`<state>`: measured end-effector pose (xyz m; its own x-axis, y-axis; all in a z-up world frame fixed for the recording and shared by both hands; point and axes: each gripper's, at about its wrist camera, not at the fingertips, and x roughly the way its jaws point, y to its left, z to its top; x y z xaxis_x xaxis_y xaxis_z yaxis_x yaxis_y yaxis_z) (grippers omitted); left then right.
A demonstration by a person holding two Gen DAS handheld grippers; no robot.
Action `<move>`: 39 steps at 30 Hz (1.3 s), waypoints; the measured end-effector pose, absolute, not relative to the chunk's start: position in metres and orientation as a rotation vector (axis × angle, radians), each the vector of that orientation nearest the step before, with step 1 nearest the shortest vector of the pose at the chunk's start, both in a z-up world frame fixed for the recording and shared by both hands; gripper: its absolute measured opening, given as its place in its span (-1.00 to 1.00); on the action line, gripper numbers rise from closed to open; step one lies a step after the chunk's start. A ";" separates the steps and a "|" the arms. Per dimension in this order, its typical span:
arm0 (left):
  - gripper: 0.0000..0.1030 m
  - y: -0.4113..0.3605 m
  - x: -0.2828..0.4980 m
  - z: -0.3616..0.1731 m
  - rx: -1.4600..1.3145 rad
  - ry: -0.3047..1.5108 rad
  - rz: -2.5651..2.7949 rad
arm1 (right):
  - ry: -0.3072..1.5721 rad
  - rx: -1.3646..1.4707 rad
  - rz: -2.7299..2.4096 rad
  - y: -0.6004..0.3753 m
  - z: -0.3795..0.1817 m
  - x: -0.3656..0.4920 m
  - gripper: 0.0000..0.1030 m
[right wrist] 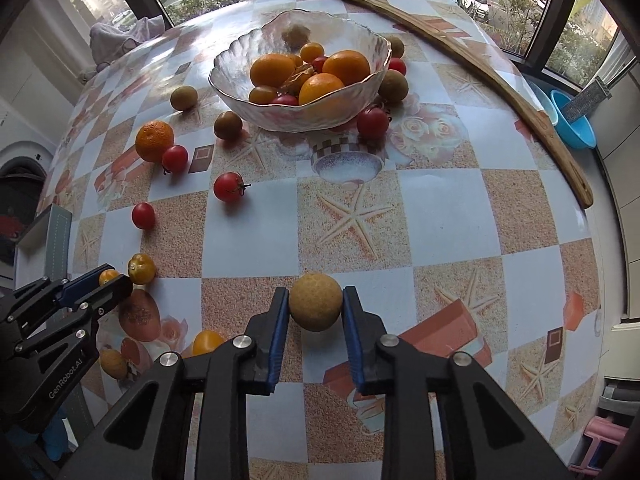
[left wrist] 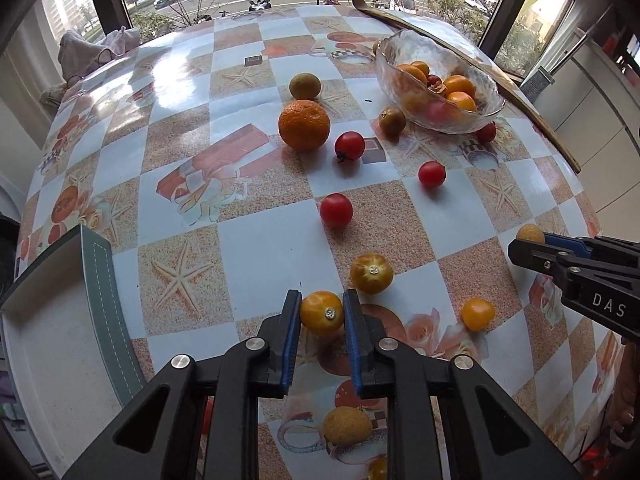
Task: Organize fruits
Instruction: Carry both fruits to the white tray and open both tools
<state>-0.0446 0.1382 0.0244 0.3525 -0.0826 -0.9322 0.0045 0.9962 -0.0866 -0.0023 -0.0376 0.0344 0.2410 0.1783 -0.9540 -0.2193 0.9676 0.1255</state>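
Note:
My left gripper [left wrist: 322, 312] is shut on a small yellow-orange tomato [left wrist: 322, 313] just above the table; it also shows in the right wrist view [right wrist: 110, 276]. My right gripper [right wrist: 315, 307] is shut on a tan round longan [right wrist: 316, 307], seen too in the left wrist view [left wrist: 530, 234]. A glass bowl [right wrist: 240, 60] holds oranges and small fruits at the far side. Loose on the checked tablecloth lie a large orange [left wrist: 304, 124], red cherry tomatoes [left wrist: 336, 210], a striped orange tomato [left wrist: 371, 273], a yellow tomato [left wrist: 478, 314] and another longan [left wrist: 347, 426].
A white tray with a green rim [left wrist: 100, 280] stands at the table's near left. A long wooden stick [right wrist: 500, 80] lies along the far right edge. A blue basin [right wrist: 572, 120] sits beyond the table at the right. Windows lie behind.

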 end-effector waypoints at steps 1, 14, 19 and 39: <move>-0.56 0.140 -0.047 0.028 -0.083 1.203 -0.056 | 1.299 -0.023 0.282 -0.042 0.038 -0.006 -0.44; -0.56 0.194 -0.076 0.071 -0.164 1.134 0.028 | 1.292 0.018 0.412 0.003 0.070 -0.026 -0.44; -0.56 0.238 -0.097 0.075 -0.194 1.123 0.118 | 1.289 -0.008 0.491 0.048 0.078 -0.031 -0.44; -0.56 0.367 -0.151 0.015 -0.226 1.206 0.392 | 1.348 -0.157 0.749 0.261 0.048 -0.048 -0.44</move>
